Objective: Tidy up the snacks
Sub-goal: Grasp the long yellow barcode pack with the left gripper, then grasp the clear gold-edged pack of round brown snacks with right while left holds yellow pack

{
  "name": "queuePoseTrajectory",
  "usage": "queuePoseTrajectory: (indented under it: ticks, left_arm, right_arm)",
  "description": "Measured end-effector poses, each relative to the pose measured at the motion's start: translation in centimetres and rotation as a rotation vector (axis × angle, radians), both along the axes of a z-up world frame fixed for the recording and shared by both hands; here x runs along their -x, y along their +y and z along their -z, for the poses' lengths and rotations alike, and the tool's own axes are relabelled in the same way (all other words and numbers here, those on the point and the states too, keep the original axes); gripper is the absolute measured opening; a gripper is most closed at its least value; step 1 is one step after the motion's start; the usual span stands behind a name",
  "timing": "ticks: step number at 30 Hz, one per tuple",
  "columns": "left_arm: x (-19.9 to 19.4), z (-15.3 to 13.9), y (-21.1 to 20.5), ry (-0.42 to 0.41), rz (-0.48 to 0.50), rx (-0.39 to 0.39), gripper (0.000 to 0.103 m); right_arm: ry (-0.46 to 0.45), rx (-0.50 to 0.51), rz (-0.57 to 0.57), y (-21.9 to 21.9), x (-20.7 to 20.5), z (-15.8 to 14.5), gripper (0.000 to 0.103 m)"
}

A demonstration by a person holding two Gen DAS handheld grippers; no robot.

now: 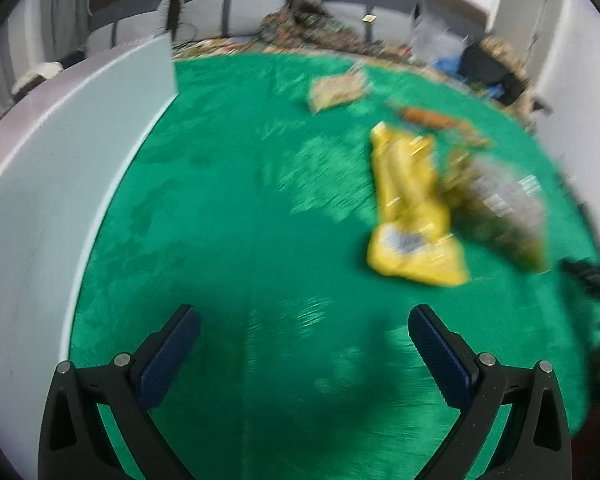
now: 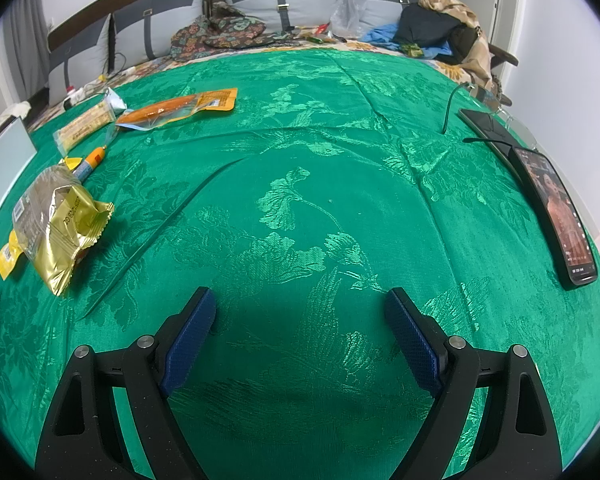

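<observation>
both grippers hang released and empty over the green bedspread [image 2: 340,128]: left gripper [image 1: 304,336], right gripper [image 2: 300,312]. snack packets lie at the bedspread's left, gold packet [image 2: 66,232] nearest, beside a pale box [image 1: 60,152].

Phone [image 2: 556,216] on green bedspread [image 2: 300,160]; clothes [image 2: 440,28] behind.

No legible txt; print on gold snack pack [image 2: 74,228] too small/blurred.

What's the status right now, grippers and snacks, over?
Left hand-held gripper open, empty. Right hand-held gripper open, empty over green patterned bedspread. Crinkled gold foil snack packet untouched among scattered snacks at its left. Nothing in the way.
</observation>
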State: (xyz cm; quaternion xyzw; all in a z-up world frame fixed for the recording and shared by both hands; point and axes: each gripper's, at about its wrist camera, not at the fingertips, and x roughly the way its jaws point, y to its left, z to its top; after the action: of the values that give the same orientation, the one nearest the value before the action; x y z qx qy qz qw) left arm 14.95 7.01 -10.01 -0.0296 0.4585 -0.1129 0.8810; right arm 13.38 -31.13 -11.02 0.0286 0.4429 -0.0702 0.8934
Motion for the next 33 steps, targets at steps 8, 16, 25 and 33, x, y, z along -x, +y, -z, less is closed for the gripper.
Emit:
queuePoseTrajectory:
  ticks: [8, 16, 25, 33]
  left_arm:
    - [-4.9, -2.1, -6.8, 0.093, 0.263, -0.049, 0.102]
    - [-9.9, 1.3, -10.2, 0.197, 0.234, -0.128, 0.094]
    - [-6.8, 0.5, -4.4, 0.163, 0.097, -0.120, 0.045]
    - [-2.4, 1.0, 0.8, 0.173, 0.021, -0.146, 0.068]
  right_arm:
    - [0.000, 0.000, 0.000, 0.0, 0.0, 0.0, 0.089]
    - [0.000, -0.001, -0.002, 0.0, 0.0, 0.0, 0.089]
    - [0.000, -0.001, -0.002, 0.0, 0.0, 0.0, 0.089]
    - [0.000, -0.001, -0.003, -0.1, 0.0, 0.0, 0.089]
